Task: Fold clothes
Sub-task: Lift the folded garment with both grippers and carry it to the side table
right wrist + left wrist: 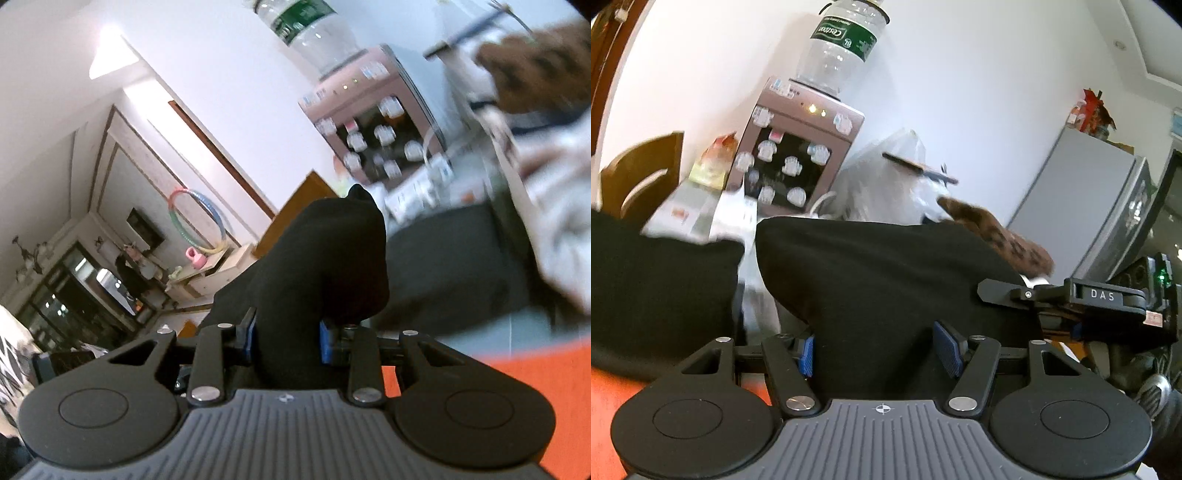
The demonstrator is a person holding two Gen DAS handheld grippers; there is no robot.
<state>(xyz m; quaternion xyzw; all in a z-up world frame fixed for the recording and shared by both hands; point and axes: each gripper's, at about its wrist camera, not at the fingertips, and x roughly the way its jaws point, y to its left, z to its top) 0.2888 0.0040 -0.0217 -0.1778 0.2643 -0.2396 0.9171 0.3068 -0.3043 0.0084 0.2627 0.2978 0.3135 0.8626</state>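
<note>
Matt black knit cloth garment [879,280]; ribbed blue rubber fingers [947,349].

The garment [886,273] is plain black, with no print. Both the left hand-held gripper [881,354] and the right hand-held gripper [286,339] are black with blue pads [947,349] and a ribbed grey body. The worktop [517,373] is orange. Behind, a brown cloth [1008,236] carries dark spots; the water dispenser [798,147] is pinkish-brown, its bottle label [846,35] green.
</note>
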